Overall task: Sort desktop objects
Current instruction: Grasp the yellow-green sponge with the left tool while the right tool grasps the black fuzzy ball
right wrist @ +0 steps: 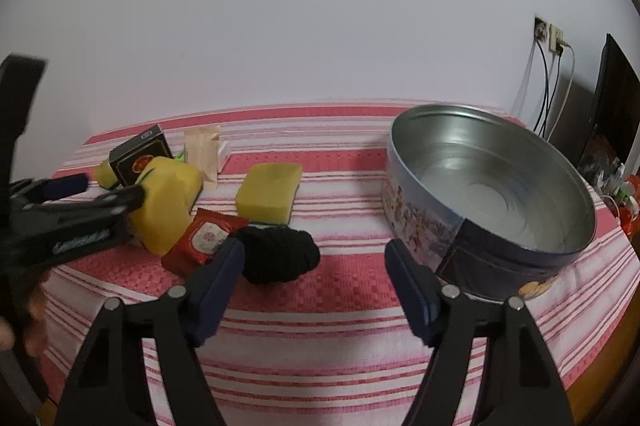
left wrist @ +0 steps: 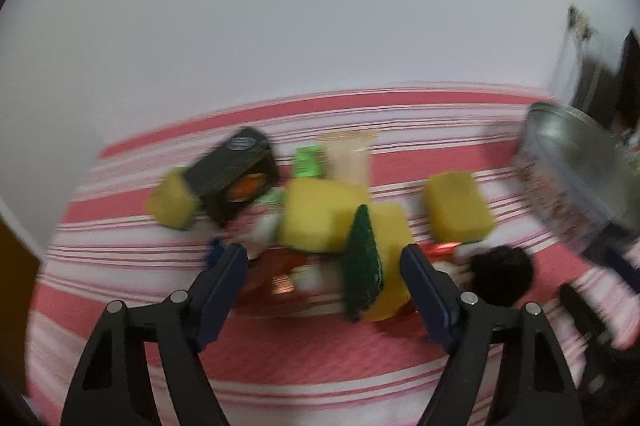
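Note:
A heap of objects lies on the red-and-white striped cloth (right wrist: 328, 314). It holds yellow sponges (right wrist: 270, 194), one tipped on edge with its green scouring face (left wrist: 362, 258) showing, a black box (right wrist: 140, 156), a red sachet (right wrist: 202, 240), a beige packet (right wrist: 204, 150) and a black bundle (right wrist: 280, 254). My left gripper (left wrist: 324, 258) is open, with the tipped sponge between its fingers and no pad pressing on it; from the right wrist it shows at the left (right wrist: 114, 188). My right gripper (right wrist: 316, 258) is open near the black bundle, which lies by its left finger (right wrist: 224, 266).
A round metal tin (right wrist: 560, 250) with printed sides stands open and hollow on the right of the table, close to my right gripper's right finger. A white wall runs behind the table. Sockets with cables (right wrist: 554, 38) and a dark object are at the far right.

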Tool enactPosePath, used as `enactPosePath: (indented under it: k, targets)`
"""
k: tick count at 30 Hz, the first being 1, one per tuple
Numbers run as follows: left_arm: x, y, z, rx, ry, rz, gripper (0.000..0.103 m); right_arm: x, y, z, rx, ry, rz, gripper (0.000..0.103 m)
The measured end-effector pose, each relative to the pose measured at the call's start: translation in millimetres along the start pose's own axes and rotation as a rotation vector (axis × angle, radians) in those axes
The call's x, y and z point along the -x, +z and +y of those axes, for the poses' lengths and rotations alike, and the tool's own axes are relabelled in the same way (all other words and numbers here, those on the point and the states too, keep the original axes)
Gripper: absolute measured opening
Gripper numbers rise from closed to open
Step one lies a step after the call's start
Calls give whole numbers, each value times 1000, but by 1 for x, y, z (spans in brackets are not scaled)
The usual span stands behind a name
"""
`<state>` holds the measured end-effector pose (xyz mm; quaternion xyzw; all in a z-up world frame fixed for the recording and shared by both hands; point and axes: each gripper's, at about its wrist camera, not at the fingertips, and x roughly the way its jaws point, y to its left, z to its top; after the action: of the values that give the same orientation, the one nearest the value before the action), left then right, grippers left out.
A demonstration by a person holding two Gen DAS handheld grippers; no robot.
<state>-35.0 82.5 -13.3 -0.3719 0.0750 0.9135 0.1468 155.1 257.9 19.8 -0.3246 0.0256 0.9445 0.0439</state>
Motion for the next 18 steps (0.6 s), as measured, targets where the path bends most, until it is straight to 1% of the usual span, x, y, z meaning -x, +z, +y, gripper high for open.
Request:
enactPosePath:
  k: [1, 2, 4, 5, 7, 9, 10, 14, 16, 17, 18]
  targets:
    - [-3, 2, -2, -1, -23, 9, 74, 0, -1, 1, 5, 5, 2, 74]
    - [-6, 3, -6, -15, -44, 12, 74, -2, -2, 2, 13, 10, 5, 74]
    - [-12, 4, -14, -47, -51, 19, 74, -5, -2, 6, 28, 24, 17, 74]
    - [-14, 3, -15, -52, -75, 21, 74, -7, -2, 7, 29, 33, 24, 74]
    - [-17, 1, -17, -61, -98, 32, 73, -10, -2, 7, 26, 49, 39, 74]
    - [-17, -2, -14, -66, -125, 41, 73, -15, -2, 7, 19, 58, 58, 74]
    - [-16, -3, -11, -59, -152, 47, 73, -18, -2, 6, 15, 64, 67, 74]
    - [-15, -7, 0, -39, -231, 94, 75, -24, -1, 4, 7, 78, 86, 74]
    - [-16, -8, -3, -58, -231, 110, 79, -25, 0, 5, 13, 73, 88, 74]
    - [-15, -7, -7, -79, -218, 107, 80, -26, 0, 6, 14, 75, 90, 74]
    - [-15, -6, -13, -110, -192, 102, 84, -27, 1, 6, 15, 78, 93, 74]
